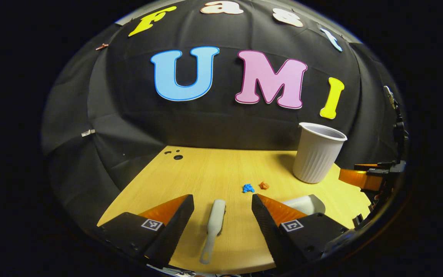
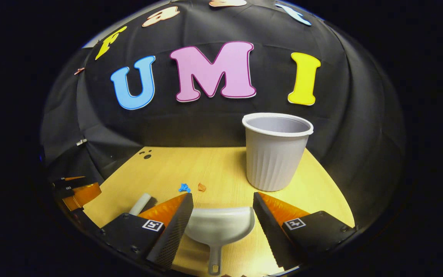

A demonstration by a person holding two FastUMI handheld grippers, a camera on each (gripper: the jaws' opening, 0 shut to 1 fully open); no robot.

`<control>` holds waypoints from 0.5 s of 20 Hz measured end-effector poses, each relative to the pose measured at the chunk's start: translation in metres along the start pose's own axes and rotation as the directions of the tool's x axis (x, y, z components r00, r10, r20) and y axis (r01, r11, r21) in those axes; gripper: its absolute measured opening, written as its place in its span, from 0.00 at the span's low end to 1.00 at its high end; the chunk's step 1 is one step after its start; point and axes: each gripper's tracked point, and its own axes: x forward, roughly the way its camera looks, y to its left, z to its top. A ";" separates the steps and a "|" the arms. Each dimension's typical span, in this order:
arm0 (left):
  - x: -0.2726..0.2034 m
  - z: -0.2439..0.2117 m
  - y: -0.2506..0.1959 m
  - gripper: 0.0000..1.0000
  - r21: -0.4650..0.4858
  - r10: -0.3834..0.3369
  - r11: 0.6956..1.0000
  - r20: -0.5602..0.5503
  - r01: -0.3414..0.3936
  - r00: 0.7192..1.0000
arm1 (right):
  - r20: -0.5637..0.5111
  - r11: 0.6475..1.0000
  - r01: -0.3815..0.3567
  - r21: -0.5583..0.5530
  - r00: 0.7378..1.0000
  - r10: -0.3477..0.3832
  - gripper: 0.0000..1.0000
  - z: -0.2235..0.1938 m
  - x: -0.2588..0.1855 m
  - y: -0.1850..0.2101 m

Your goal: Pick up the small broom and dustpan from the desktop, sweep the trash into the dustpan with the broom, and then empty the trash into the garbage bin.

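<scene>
A small white broom (image 1: 214, 229) lies flat on the wooden desktop (image 1: 214, 169), right between the spread fingers of my left gripper (image 1: 222, 209), which is open and not touching it. The white dustpan (image 2: 219, 231) lies between the fingers of my right gripper (image 2: 222, 209), also open. Its scoop faces away and its handle points back at the camera. Two bits of trash, a blue scrap (image 1: 248, 188) and an orange scrap (image 1: 264, 186), sit on the desktop ahead of both tools. The white ribbed garbage bin (image 2: 275, 152) stands upright behind the dustpan, to the right.
The bin (image 1: 317, 154) stands at the desktop's right rear, with the dustpan's scoop (image 1: 306, 204) peeking past my left gripper's right finger. The right gripper's orange finger (image 1: 363, 177) shows at the far right edge. Small holes (image 1: 178, 157) mark the desk's back left corner.
</scene>
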 end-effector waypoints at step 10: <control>0.033 -0.082 0.016 0.96 -0.006 -0.080 0.997 -0.244 0.081 0.967 | -0.111 0.999 0.021 -0.041 0.993 -0.025 0.97 -0.045 -0.009 0.018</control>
